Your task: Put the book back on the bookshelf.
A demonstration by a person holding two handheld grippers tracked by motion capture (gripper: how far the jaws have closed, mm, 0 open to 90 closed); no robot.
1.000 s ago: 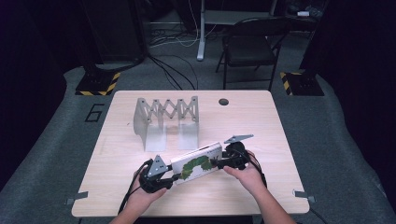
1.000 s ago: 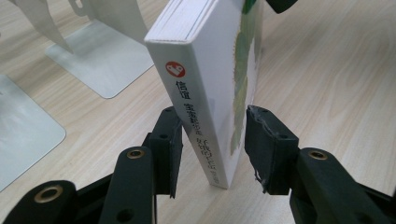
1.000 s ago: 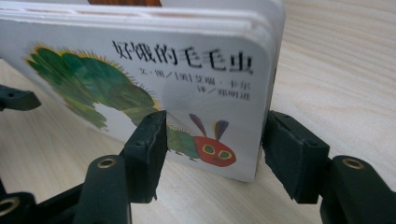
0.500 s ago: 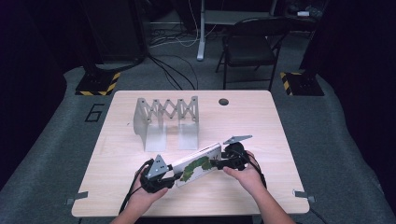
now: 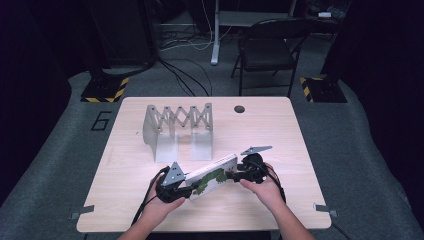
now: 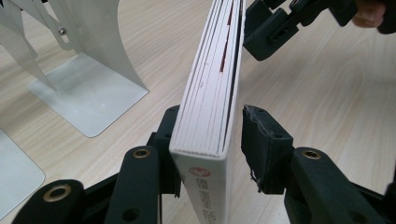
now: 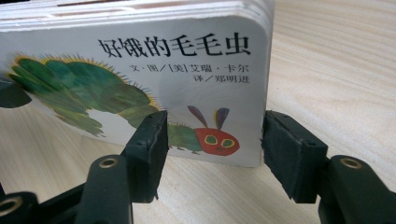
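A white board book (image 5: 212, 175) with a green caterpillar on its cover (image 7: 140, 60) stands on its long edge near the table's front. My left gripper (image 5: 192, 187) straddles its near end (image 6: 210, 93). The left pad touches the back, and a gap shows between the right pad (image 6: 261, 144) and the cover, so it is open (image 6: 210, 135). My right gripper (image 5: 235, 175) is at the other end, open (image 7: 215, 135), its jaws in front of the cover's lower corner after closing slightly. One right fingertip (image 6: 266, 37) leans on the cover.
A metal accordion book rack (image 5: 177, 125) with two flat base plates stands behind the book at the table's middle left, close to the left gripper (image 6: 88, 88). A cable hole (image 5: 239, 108) sits at the back. Bare wood (image 5: 300, 150) lies to the right.
The book has tipped slightly more upright between the two grippers. Both hands stay almost where they were.
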